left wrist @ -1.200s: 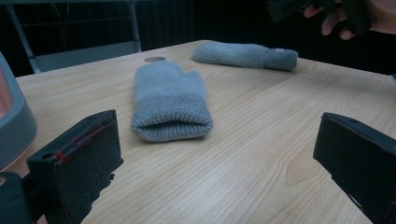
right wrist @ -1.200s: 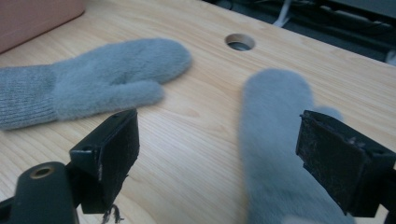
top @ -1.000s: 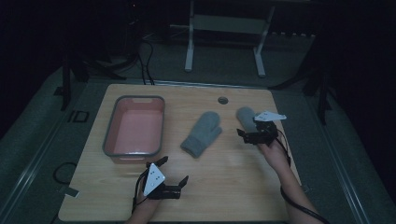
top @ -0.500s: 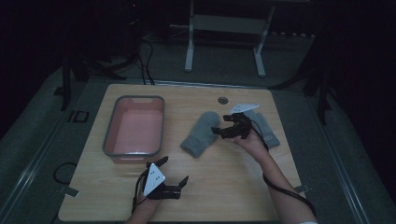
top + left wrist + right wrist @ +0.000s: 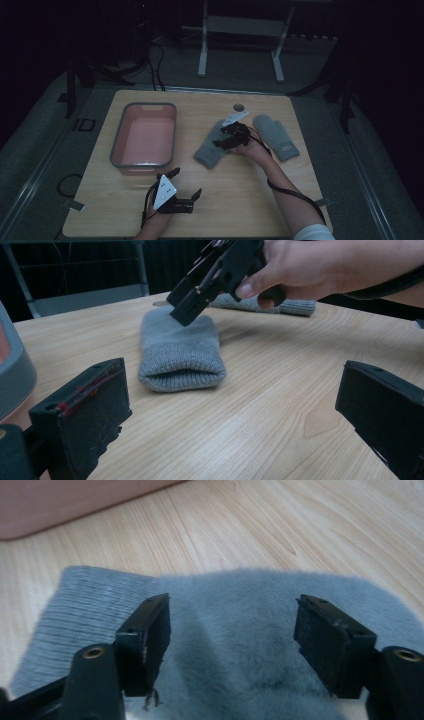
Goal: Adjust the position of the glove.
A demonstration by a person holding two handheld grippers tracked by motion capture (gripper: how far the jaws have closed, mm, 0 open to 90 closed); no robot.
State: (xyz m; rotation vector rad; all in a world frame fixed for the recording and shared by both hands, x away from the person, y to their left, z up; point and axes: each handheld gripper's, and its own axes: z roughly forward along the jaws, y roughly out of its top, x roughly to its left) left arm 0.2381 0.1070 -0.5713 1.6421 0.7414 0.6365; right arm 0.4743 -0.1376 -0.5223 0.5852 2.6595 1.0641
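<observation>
While my right claw [image 5: 232, 650], jaws just narrowing yet apart, hangs over the near mitten [image 5: 240, 630], I should press down, pinching only its fuzzy top layer.

Table [image 5: 250, 200]: pale wood-grain top, smooth, satin sheen. Mitten [image 5: 240, 645] mid-frame: grey cloth, fuzzy nap on the body, ribbed knit at the cuff. Second mitten [image 5: 276, 136] to its right: same grey knit. Bin [image 5: 117, 147], left: grey rim, pink inside, smooth plastic by the look. Gripper pads [image 5: 327, 642]: matt black, scuffed.
</observation>
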